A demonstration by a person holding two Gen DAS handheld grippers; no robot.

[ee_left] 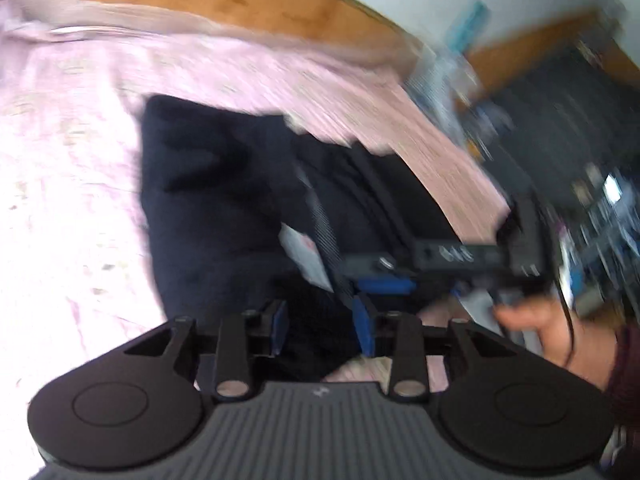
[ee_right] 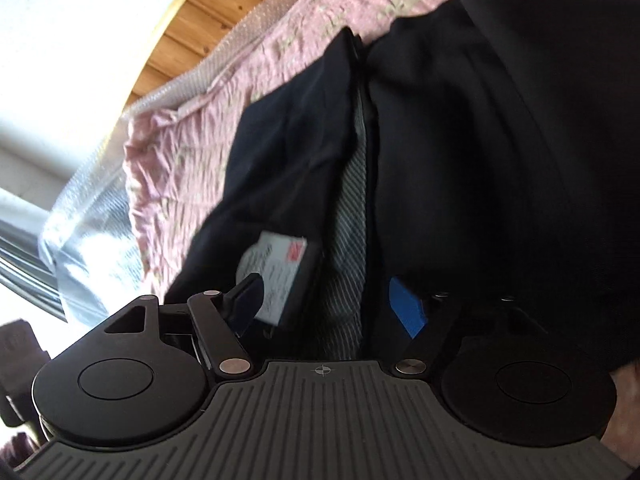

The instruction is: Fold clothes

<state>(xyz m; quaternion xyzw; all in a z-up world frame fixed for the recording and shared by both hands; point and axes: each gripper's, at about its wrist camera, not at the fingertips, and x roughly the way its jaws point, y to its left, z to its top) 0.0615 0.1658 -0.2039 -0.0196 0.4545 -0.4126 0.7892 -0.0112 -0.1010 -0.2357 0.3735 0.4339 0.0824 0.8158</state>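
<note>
On pink bedsheet (ee_left: 80,128): one dark garment (ee_left: 208,184), two grippers.

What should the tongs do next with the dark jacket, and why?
Probably close both tongs on the dark jacket. The left tongs and right tongs sit open over its near edge, and it lies loose on the pink bedspread, striped lining showing.

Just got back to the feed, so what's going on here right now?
A person is working on a dark navy garment lying on a pink bedspread, with a handheld gripper in each hand. Both grippers are at its near edge with jaws open. The left gripper hovers over dark fabric; the right gripper sits by the striped lining and white label. Neither visibly grips the cloth, and the left view is motion-blurred.
</note>
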